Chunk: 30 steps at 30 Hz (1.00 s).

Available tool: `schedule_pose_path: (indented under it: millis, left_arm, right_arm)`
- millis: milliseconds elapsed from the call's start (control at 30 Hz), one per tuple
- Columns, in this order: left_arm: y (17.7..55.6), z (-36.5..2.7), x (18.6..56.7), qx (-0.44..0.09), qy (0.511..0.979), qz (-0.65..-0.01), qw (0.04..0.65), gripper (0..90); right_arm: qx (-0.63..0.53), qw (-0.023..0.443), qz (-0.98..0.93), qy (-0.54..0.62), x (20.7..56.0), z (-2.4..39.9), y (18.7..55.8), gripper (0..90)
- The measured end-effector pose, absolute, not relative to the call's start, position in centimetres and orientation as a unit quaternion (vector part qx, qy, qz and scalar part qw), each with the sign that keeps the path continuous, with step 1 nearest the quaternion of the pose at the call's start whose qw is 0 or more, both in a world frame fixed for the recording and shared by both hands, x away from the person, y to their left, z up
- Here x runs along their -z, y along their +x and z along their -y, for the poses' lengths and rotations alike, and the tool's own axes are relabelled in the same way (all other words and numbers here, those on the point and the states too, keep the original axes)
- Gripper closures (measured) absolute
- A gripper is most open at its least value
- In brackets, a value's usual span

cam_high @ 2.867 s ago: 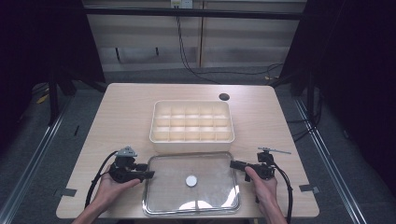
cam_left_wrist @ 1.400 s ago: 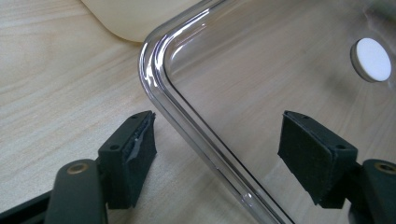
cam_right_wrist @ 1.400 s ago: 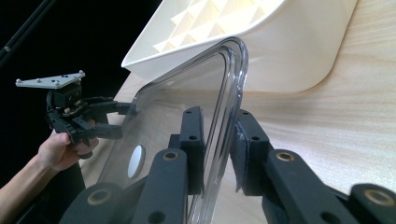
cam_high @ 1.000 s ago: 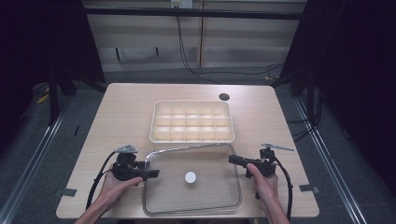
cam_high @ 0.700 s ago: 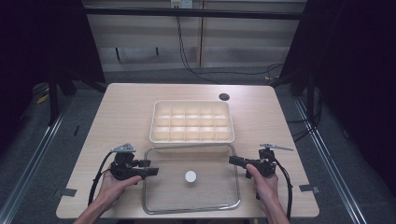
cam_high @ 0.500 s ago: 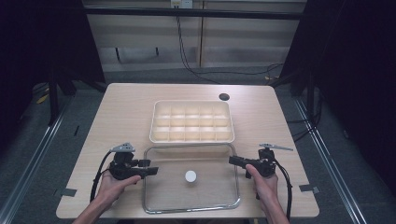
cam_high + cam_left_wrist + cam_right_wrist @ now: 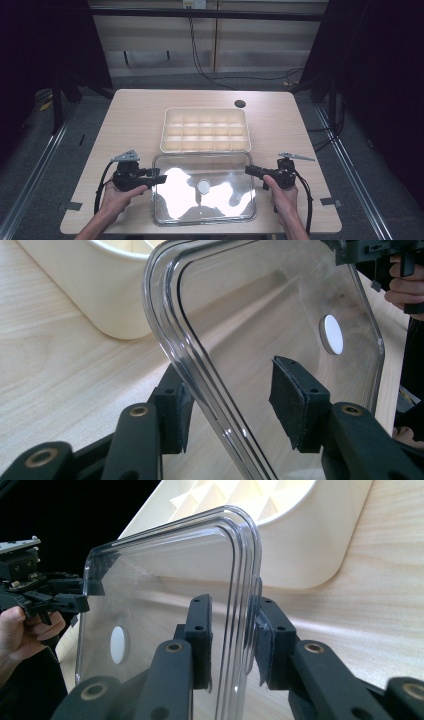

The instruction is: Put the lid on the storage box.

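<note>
A clear lid [image 7: 202,187] sits over the near half of the table [image 7: 130,115], between the two grippers and just in front of the cream tray [image 7: 205,130] with its grid of compartments. The left gripper [image 7: 159,178] comes in at the lid's left edge. Its jaws have just been closing, and in the left gripper view that rim [image 7: 195,365] stands between the pads — the left pad looks close against it, the right pad [image 7: 287,395] still shows a gap. The right gripper [image 7: 248,170] meets the lid's right edge near the far corner; in the right gripper view the rim [image 7: 240,605] runs between its narrow-set jaws, which look clamped on it.

The lid's long axis runs left to right across the table, parallel to the tray — one short edge toward each gripper. A white round spot [image 7: 203,186] marks its middle.
</note>
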<state>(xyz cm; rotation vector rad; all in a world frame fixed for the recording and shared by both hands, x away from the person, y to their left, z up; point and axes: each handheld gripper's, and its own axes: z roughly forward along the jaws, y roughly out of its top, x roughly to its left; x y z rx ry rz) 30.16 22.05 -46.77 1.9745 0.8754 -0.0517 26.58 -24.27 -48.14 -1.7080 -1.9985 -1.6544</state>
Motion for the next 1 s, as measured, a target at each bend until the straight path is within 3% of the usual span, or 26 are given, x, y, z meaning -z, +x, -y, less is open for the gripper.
schedule_pose_path:
  millis: [1000]
  left_arm:
    - [29.7,-23.1,43.8,-0.003,0.785,-0.348,0.513,64.9]
  right_arm:
    - [0.548,-0.028,0.650,-0.526,44.9,23.5,26.0,72.6]
